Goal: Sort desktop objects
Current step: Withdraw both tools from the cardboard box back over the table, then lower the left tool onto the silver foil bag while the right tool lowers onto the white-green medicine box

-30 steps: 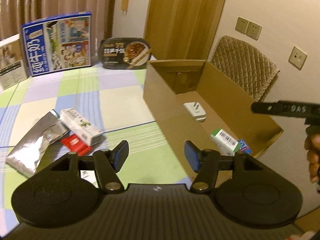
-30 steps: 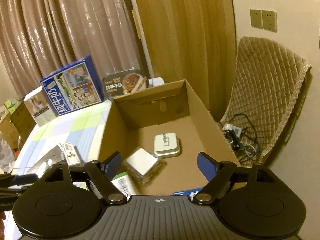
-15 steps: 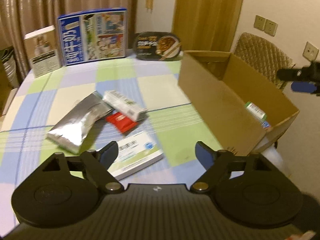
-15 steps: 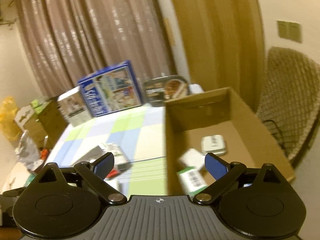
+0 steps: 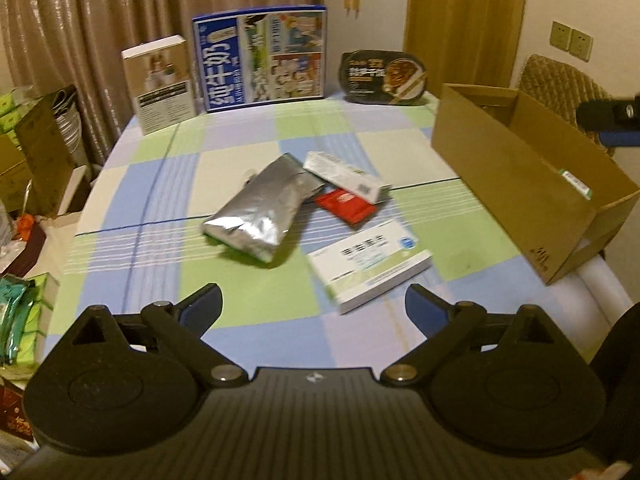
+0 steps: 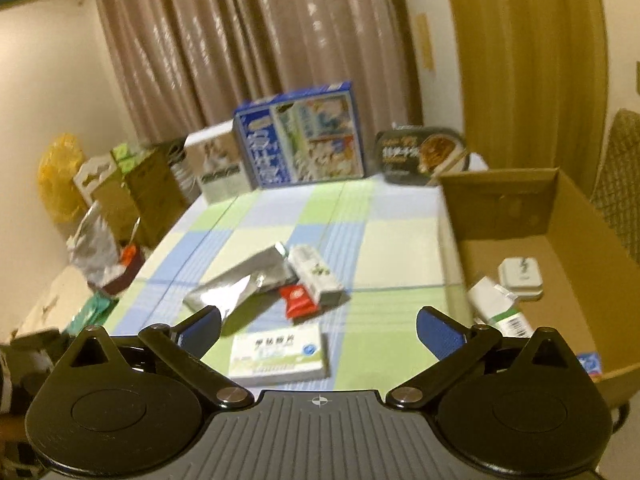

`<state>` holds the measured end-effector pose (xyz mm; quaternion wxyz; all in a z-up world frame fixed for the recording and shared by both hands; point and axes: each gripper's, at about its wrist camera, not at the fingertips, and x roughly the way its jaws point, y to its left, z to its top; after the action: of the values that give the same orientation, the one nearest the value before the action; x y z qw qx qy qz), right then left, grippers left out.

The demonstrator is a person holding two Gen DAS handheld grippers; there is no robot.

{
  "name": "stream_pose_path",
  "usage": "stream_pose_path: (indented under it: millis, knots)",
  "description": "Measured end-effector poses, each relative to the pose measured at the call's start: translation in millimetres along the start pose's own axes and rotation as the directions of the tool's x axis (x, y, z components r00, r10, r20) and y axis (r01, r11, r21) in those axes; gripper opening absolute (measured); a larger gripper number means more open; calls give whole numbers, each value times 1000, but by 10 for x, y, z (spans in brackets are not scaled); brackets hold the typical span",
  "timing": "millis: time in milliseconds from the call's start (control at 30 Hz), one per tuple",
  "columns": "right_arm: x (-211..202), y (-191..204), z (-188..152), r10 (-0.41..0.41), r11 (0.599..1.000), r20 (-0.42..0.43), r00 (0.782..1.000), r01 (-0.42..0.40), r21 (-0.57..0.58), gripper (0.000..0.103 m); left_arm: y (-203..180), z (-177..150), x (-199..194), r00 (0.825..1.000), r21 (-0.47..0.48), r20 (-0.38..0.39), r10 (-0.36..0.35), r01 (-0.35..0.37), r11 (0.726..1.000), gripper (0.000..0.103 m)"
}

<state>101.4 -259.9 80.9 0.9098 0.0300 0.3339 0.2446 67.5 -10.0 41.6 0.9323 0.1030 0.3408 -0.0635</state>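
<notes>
On the checked tablecloth lie a silver foil pouch (image 5: 262, 206), a long white and green carton (image 5: 346, 176), a red packet (image 5: 346, 206) and a flat white and green medicine box (image 5: 370, 264). My left gripper (image 5: 314, 310) hovers near the front edge, jaws opening wide, nothing between them. My right gripper (image 6: 318, 330) is opening too and holds nothing; the medicine box (image 6: 280, 354) lies just beyond it. The cardboard box (image 6: 536, 240) on the right holds a white charger (image 6: 520, 276) and a green and white carton (image 6: 498, 308).
A blue milk carton (image 5: 264, 58), a small white box (image 5: 160, 84) and a black meal tray (image 5: 382, 78) stand along the table's far edge before the curtain. Cartons and bags crowd the floor at the left (image 5: 36, 156). A quilted chair (image 5: 564, 80) stands behind the cardboard box.
Both grippers have swung left, away from the cardboard box and toward the loose items on the cloth. Both sets of jaws have spread wider.
</notes>
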Motion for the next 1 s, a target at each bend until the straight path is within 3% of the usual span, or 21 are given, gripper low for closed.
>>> stream_pose_path:
  millis: [467, 700, 833, 933, 1000]
  knots:
    - [467, 167, -319, 12, 998, -131, 991, -20, -65, 101, 369, -95, 197, 999, 13, -30, 34, -34, 999, 96]
    - [757, 281, -309, -1, 960, -214, 977, -59, -273, 101, 366, -14, 394, 999, 82, -35, 10, -7, 997, 96]
    - [915, 449, -321, -9, 860, -252, 968, -121, -495, 101, 375, 50, 518, 999, 146, -41, -13, 19, 989, 96]
    - [1024, 590, -420, -5, 715, -288, 958, -198, -671, 101, 391, 95, 595, 998, 211, -48, -42, 52, 976, 96]
    - [1116, 666, -516, -14, 595, -309, 951, -240, -767, 101, 397, 129, 656, 997, 262, -54, -51, 63, 963, 96]
